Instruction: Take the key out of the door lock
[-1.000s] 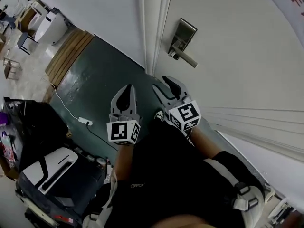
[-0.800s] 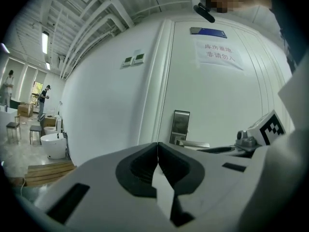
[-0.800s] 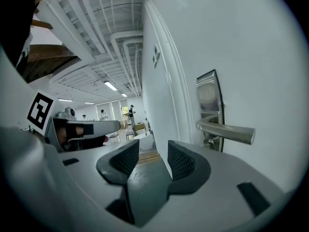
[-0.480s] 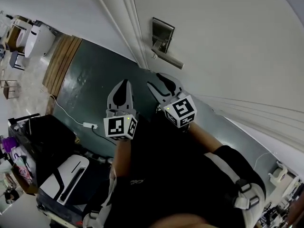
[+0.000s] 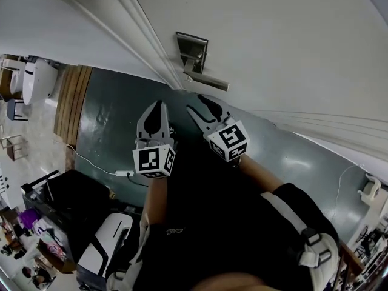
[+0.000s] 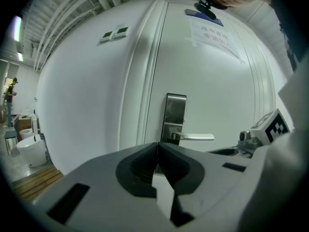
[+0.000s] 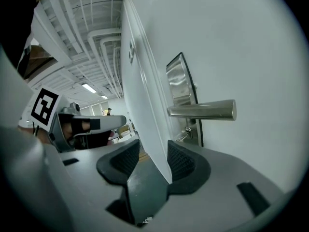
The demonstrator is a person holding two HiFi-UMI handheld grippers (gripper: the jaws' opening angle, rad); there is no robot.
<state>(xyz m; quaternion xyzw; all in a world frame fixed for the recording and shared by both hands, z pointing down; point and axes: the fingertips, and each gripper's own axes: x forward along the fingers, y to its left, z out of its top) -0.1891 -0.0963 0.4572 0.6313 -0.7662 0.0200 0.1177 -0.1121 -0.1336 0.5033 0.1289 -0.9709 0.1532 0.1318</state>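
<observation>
A steel lock plate (image 5: pixel 191 52) with a lever handle (image 5: pixel 209 82) sits on the white door. In the right gripper view the lever (image 7: pixel 203 110) juts out just ahead, and a small silvery key (image 7: pixel 186 132) shows in the plate below it. My right gripper (image 5: pixel 200 104) hangs just below the lever, jaws open with nothing between them (image 7: pixel 149 161). My left gripper (image 5: pixel 156 108) is beside it to the left, shut and empty; its tips (image 6: pixel 158 144) meet in front of the lock plate (image 6: pixel 175 115).
The door frame moulding (image 5: pixel 139 35) runs left of the lock. Below lies a dark green floor (image 5: pixel 109 120) with a white cable and power strip (image 5: pixel 124 173), a wooden pallet (image 5: pixel 70 102) and black equipment (image 5: pixel 73 205). A paper notice (image 6: pixel 212 33) hangs high on the door.
Both grippers have come closer to the door; the right gripper's tips now sit just under the lever. The lock has slid leftward in the head view. Jaw states look unchanged.
</observation>
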